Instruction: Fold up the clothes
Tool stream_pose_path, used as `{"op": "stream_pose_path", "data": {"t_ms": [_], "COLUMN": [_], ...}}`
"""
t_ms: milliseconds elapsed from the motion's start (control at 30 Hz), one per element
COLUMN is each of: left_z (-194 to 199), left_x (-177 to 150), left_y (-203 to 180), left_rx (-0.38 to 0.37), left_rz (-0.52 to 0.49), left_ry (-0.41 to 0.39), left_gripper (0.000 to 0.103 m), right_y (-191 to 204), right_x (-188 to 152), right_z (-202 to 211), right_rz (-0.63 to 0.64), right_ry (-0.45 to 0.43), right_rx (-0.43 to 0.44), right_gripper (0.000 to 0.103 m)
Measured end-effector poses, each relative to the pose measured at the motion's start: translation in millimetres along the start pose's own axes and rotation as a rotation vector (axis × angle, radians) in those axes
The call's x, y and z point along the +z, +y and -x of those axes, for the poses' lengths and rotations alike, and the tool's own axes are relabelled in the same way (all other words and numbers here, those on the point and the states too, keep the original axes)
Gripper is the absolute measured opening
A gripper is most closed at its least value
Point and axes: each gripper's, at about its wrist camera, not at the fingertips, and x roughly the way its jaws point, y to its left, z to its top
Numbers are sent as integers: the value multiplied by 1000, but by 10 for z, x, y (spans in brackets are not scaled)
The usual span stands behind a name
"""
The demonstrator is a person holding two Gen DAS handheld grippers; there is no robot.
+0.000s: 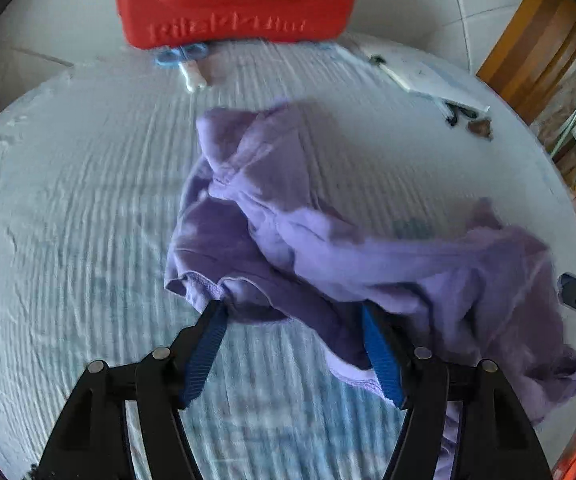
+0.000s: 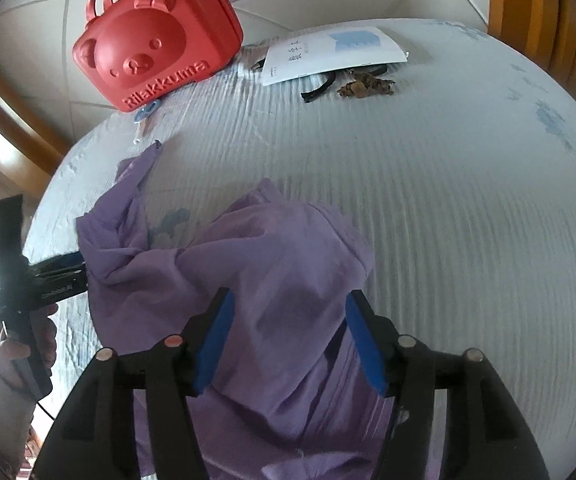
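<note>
A crumpled purple garment (image 1: 328, 240) lies bunched on the white ribbed table cover (image 1: 68, 200). My left gripper (image 1: 294, 312) is open, its blue pads wide apart; the garment's hem sits between and over the fingertips (image 1: 372, 340). In the right wrist view the same garment (image 2: 272, 264) lies under my right gripper (image 2: 288, 304), which is open just above the cloth. The left gripper (image 2: 60, 268) shows at the left edge, at the garment's side, held by a hand.
A red bear-shaped case (image 2: 156, 36) stands at the table's far edge with a blue-handled item (image 2: 146, 114) beside it. A paper sheet (image 2: 328, 54), a black object (image 2: 324, 88) and brown scraps (image 2: 364, 88) lie far right. The table cover (image 2: 448, 200) is round-edged.
</note>
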Motion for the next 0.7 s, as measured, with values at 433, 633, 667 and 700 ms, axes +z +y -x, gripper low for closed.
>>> {"op": "stream_pose_path", "data": {"t_ms": [433,633,667,700], "left_z": [844,1421,1402,1365], "left_x": [58,480,574,644], "left_y": [387,1063,1165,1243], "left_rx": [78,267,259,244], "left_rz": [56,114,131,145], "left_ry": [-139,-257,-246,-219], "left_gripper": [11,17,18,26], "right_y": [248,-17,-56,-50], "right_x": [477,1021,1101,1109], "right_z": [130,544,526,477], "right_rz": [117,8,-9,-19], "right_ry": [-146,-292,-292,-270], "right_rx": [-140,-150,-139,-157], "right_gripper": [3,6,10,21]}}
